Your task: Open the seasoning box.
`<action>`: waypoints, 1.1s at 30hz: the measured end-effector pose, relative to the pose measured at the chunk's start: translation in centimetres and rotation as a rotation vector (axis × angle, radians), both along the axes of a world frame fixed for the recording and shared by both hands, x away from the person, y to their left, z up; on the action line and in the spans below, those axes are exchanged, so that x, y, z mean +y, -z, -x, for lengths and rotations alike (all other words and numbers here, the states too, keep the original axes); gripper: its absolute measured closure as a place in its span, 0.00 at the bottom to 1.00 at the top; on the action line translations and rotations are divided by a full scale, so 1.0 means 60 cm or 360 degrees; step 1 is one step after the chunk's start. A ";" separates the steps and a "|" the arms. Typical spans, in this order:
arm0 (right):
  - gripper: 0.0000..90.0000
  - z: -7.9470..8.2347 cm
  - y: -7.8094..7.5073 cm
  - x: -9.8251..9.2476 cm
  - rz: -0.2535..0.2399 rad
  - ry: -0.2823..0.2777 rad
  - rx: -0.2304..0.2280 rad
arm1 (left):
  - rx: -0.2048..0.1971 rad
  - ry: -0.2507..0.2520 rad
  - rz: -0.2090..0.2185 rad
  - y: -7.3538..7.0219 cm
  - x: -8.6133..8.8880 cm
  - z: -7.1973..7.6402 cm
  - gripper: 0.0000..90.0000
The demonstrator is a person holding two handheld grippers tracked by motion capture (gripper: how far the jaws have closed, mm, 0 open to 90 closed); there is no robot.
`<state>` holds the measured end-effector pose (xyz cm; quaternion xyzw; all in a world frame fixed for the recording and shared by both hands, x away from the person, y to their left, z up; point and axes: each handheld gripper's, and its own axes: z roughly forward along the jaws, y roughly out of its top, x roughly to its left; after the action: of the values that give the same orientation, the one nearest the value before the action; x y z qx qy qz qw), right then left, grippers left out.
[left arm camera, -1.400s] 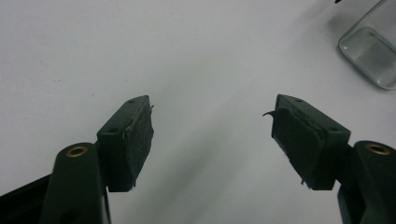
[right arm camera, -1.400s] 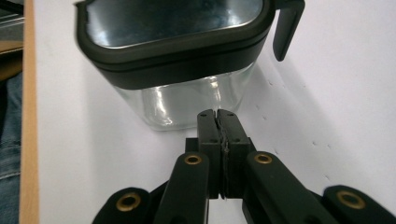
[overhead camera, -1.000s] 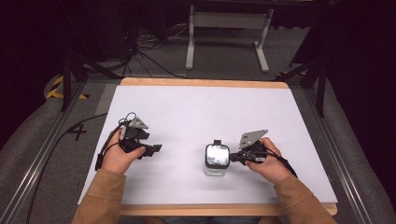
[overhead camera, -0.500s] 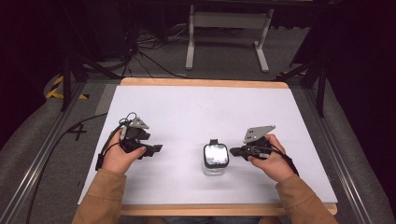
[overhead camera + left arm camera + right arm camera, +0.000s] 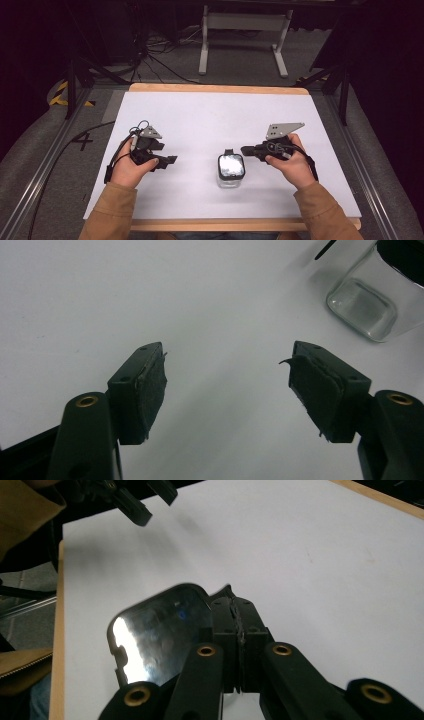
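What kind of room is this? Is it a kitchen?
Probably a lab or recording studio, not a kitchen: a white work table with little on it, cables on a grey floor, and a metal stand in the dark behind.

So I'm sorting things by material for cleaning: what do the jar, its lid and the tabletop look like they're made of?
The jar looks like clear glass: you see the table through its thick, rounded base. Its lid seems shiny metal or glossy plastic, since it mirrors the light; hard to say which. The table has a matte white top with a pale wood-coloured edge.
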<state>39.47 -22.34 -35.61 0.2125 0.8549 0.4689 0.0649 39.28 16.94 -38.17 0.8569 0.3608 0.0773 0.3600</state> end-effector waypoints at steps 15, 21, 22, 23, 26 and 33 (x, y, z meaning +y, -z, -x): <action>0.99 -0.047 0.007 0.054 0.0096 -0.0093 0.0012 | 0.0003 -0.0001 -0.0014 0.000 0.008 0.009 0.35; 0.98 -0.054 0.011 0.050 0.0104 -0.0086 0.0037 | 0.0005 0.0007 -0.0020 -0.001 0.009 0.007 0.35; 0.98 -0.054 0.012 0.050 0.0103 -0.0089 0.0039 | 0.0006 -0.0013 0.0000 0.001 0.006 0.008 0.35; 0.98 -0.053 0.012 0.050 0.0099 -0.0098 0.0046 | 0.0002 0.0003 -0.0007 0.002 0.005 0.007 0.35; 0.98 -0.054 0.013 0.050 0.0094 -0.0097 0.0054 | 0.0006 0.0000 -0.0012 0.002 0.004 0.007 0.35; 0.99 -0.056 0.013 0.049 0.0093 -0.0084 0.0086 | -0.0001 0.0014 -0.0026 0.001 0.001 0.006 0.35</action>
<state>42.83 -19.39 -36.39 0.2004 0.8749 0.4394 0.0354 38.90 16.99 -38.21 0.8612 0.3564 0.0788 0.3536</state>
